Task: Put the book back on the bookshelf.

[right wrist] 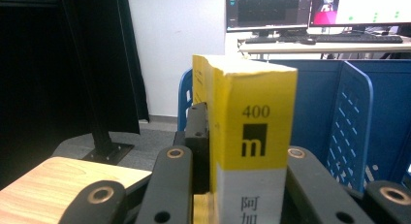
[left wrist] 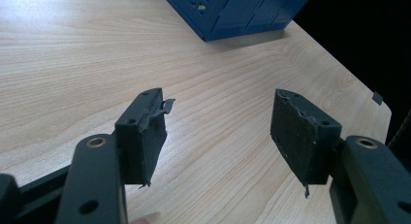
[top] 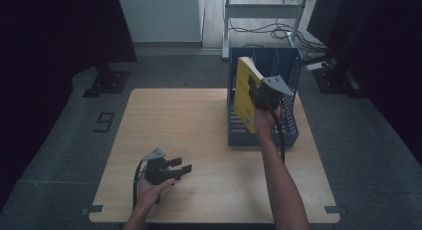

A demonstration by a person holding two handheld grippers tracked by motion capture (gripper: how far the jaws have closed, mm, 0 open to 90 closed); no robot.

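A thick yellow book (top: 244,93) stands upright and slightly tilted, raised over the left slot of a blue file rack (top: 292,125) at the table's right rear. My right gripper (top: 259,98) is shut on the book's spine end. In the right gripper view the yellow book (right wrist: 252,136) sits squeezed between both jaws, spine toward the camera, with the blue file rack (right wrist: 349,132) just behind it. My left gripper (top: 183,169) rests low over the table's front left, open and holding nothing. In the left gripper view its fingertips (left wrist: 150,132) stand wide apart over bare wood.
The wooden table (top: 189,125) has free room across its left and middle. A corner of the blue file rack (left wrist: 232,15) shows far off in the left gripper view. Dark curtains, a stand base (top: 107,83) and a desk frame (top: 263,11) lie beyond the table.
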